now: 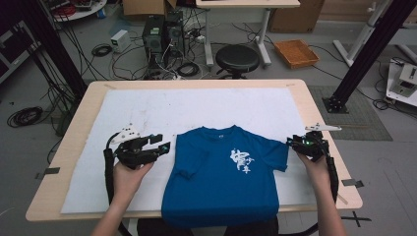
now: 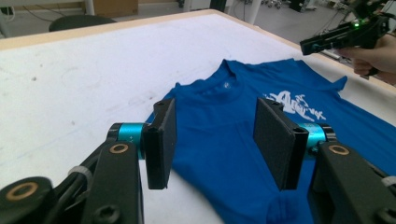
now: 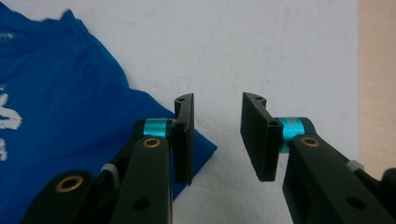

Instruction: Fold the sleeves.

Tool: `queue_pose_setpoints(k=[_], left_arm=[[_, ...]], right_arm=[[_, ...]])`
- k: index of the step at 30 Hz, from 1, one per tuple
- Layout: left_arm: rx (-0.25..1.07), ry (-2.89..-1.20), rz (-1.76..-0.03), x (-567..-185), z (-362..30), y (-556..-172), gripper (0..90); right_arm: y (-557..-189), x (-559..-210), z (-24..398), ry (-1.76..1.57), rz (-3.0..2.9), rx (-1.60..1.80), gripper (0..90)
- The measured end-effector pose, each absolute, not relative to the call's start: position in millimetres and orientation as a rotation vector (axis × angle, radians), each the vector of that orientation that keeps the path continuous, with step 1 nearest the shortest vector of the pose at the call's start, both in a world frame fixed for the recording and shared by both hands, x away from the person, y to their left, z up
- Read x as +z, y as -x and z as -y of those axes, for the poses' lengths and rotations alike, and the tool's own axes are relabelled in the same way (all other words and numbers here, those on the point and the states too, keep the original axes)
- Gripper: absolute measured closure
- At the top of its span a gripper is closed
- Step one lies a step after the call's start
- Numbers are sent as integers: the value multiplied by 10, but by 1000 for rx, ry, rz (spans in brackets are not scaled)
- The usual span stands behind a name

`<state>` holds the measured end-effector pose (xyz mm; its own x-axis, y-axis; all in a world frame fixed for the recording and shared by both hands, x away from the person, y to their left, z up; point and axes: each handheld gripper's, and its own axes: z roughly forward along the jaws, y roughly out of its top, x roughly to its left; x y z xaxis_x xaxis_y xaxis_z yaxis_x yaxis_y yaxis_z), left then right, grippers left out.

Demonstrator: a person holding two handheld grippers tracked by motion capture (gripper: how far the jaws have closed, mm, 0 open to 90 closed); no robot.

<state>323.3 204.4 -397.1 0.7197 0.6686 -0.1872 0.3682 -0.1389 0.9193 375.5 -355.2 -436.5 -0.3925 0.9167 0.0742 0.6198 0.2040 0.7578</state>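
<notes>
A blue T-shirt (image 1: 221, 182) with a white print lies face up on the white sheet (image 1: 147, 113), its hem at the table's front edge. Its left sleeve (image 1: 186, 172) looks folded in onto the body. My left gripper (image 1: 164, 146) hovers just left of the shirt, pointing toward it. In the left gripper view this gripper (image 2: 215, 140) is open, with nothing between the pads and the shirt (image 2: 219, 163) lying beyond them. My right gripper (image 1: 290, 142) is at the right sleeve. In the right gripper view it (image 3: 217, 135) is open over bare sheet, and the sleeve corner (image 3: 205, 150) lies by one jaw.
The sheet covers most of the wooden table (image 1: 314, 113), with bare cloth behind and to both sides of the shirt. Beyond the far edge stand a black stool (image 1: 237, 58), computer cases (image 1: 162, 32), cables and an orange tray (image 1: 296, 53) on the floor.
</notes>
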Motion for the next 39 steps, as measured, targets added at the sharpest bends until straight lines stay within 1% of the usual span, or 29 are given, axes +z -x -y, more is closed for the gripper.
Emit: queue_pose_setpoints(k=[2, 8, 17, 28, 35, 39], left_arm=[[316, -1758, -825, -3997, -2089, -3224, 495], [287, -1744, -843, -4049, -2110, -3247, 492], [298, -1757, -826, -4026, -1998, -3253, 491], [316, -1737, -838, -4011, -2129, -3234, 491], [320, -1731, -853, -4013, -2166, -3240, 491], [328, -1744, -849, -4000, -2174, -3241, 491]], right_arm=[[-3771, -4389, 3541, -1430, -2104, 1011, 671], [-3810, -4472, 3497, -1400, -2148, 969, 736], [-3796, -4479, 3477, -1360, -2167, 983, 876], [-3775, -4445, 3527, -1384, -2143, 1043, 890], [-3704, -4312, 3532, -1390, -2112, 1105, 889], [-3646, -4196, 3428, -1370, -2112, 1117, 890]])
